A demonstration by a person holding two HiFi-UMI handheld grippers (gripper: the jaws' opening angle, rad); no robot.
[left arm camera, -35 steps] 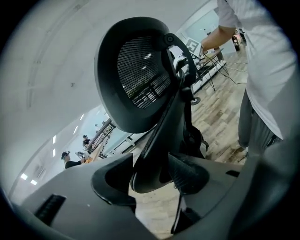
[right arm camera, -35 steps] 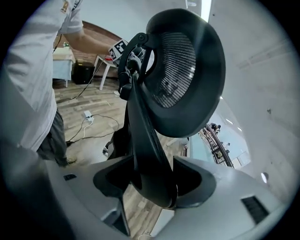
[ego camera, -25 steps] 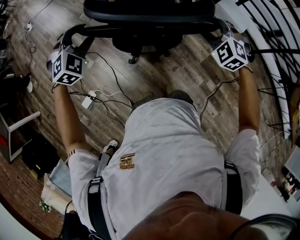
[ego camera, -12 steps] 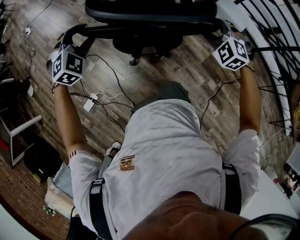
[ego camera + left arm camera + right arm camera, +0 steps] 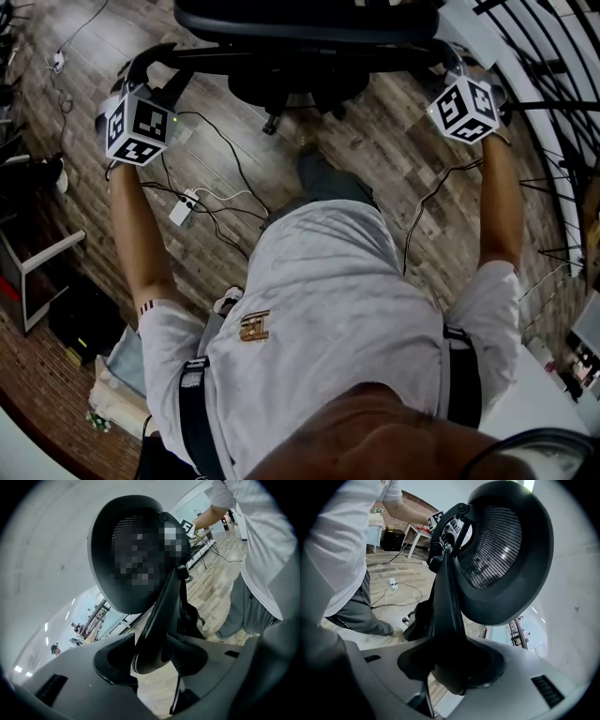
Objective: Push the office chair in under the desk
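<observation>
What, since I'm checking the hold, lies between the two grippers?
The office chair: it spans from left gripper to right gripper, both clamped on its frame; head view.

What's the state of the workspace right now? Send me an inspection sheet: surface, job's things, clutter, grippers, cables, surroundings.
Surface: wood-plank floor.
Job's things: black chair directly ahead of the person; desk not clearly made out.
Clutter: black box and pale bag at the left.
Grippers: left gripper and right gripper each shut on a bar of the chair, one at each side.
Cables: black cable and white adapter on the floor at the left; second cable at the right.
Surroundings: black metal bars at the right.
</observation>
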